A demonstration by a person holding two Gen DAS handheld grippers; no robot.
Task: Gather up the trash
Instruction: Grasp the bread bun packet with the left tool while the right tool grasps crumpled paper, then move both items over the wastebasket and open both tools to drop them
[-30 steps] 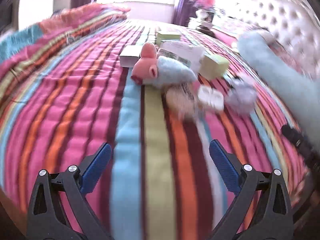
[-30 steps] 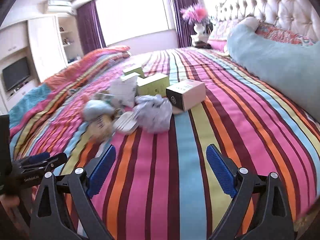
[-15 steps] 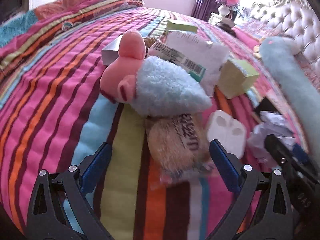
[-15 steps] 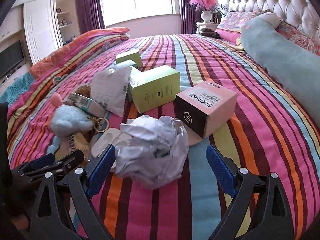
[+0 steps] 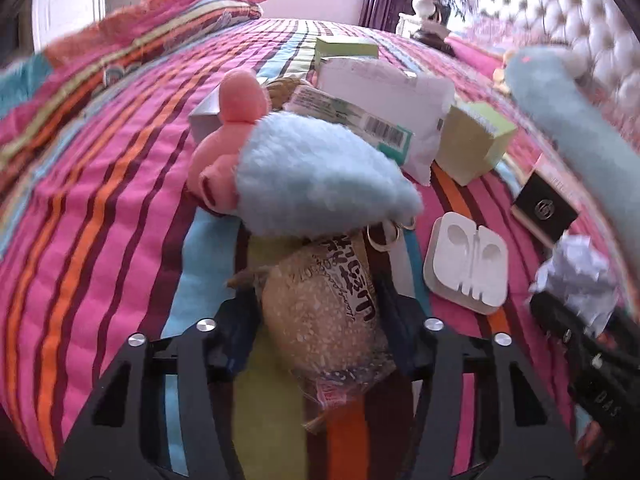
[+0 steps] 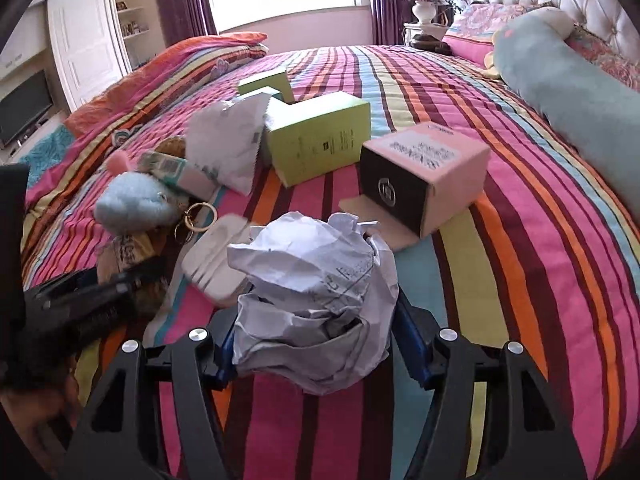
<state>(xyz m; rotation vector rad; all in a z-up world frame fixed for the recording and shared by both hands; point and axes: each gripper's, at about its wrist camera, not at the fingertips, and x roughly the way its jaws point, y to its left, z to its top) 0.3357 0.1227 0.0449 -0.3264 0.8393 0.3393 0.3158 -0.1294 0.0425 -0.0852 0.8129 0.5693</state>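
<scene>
My left gripper (image 5: 320, 332) is shut on a tan grain-filled snack packet (image 5: 320, 320) lying on the striped bed, just below a blue and pink plush toy (image 5: 304, 176). My right gripper (image 6: 316, 336) is shut on a crumpled white paper ball (image 6: 316, 284). The paper ball also shows in the left wrist view (image 5: 576, 280) at the right edge, with the right gripper's black body beneath it. The left gripper's black body shows at the left of the right wrist view (image 6: 80, 300).
A white plastic earphone tray (image 5: 466, 264), a white torn bag (image 6: 230, 144), green boxes (image 6: 316, 140), a pink and black box (image 6: 424, 176) and key rings (image 6: 196, 220) lie on the striped bedspread (image 6: 520, 240). A long blue pillow (image 6: 572, 100) lies at the right by the tufted headboard.
Both grippers moved forward onto the pile and closed: the left onto the snack packet, the right onto the paper ball. Both were open before.
</scene>
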